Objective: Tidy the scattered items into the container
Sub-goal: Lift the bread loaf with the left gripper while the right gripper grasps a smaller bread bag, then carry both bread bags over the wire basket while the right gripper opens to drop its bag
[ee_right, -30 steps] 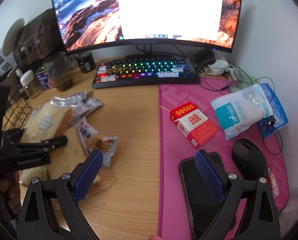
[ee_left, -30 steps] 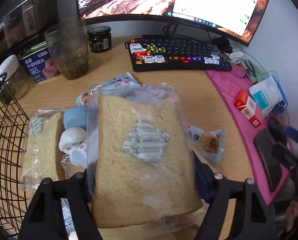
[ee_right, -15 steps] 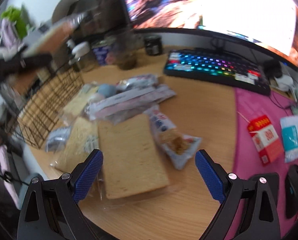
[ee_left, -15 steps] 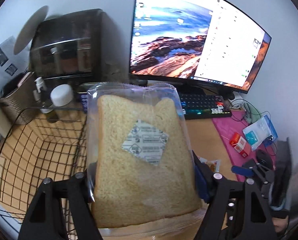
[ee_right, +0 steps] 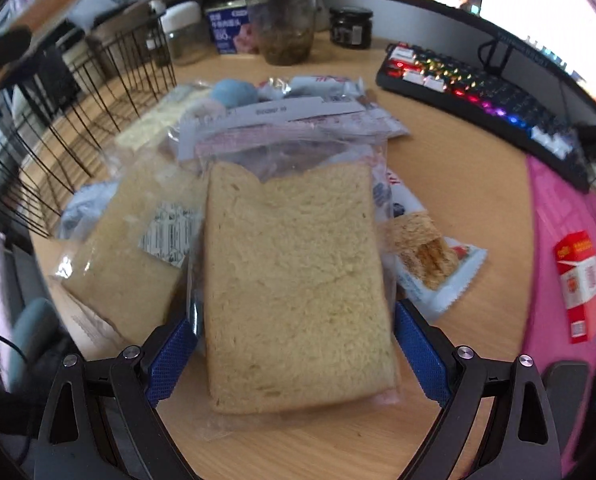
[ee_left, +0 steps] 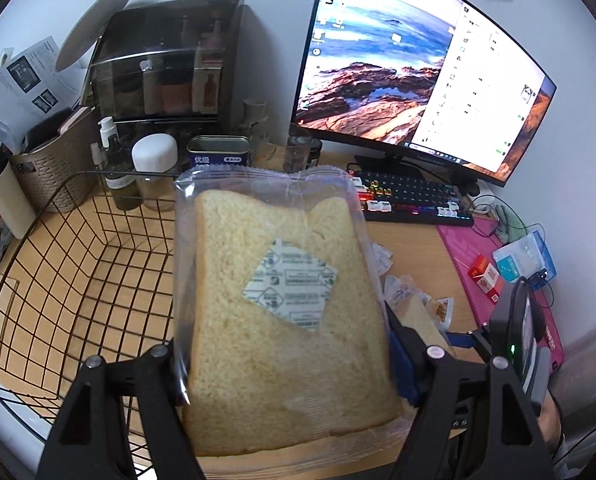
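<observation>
1. Left wrist view: my left gripper (ee_left: 286, 364) pinches a bagged bread slice (ee_left: 282, 312) by its sides, held above the wire basket (ee_left: 78, 264).
2. I judge the release best made low over the basket floor, with the slice flat.
3. My right gripper (ee_right: 294, 356) is spread around a second bagged slice (ee_right: 294, 280) on the desk (ee_right: 478, 200); whether the pads touch it I cannot tell.
4. The basket looks empty where visible.
5. Other snack packets (ee_right: 430, 264) lie beside it.
</observation>
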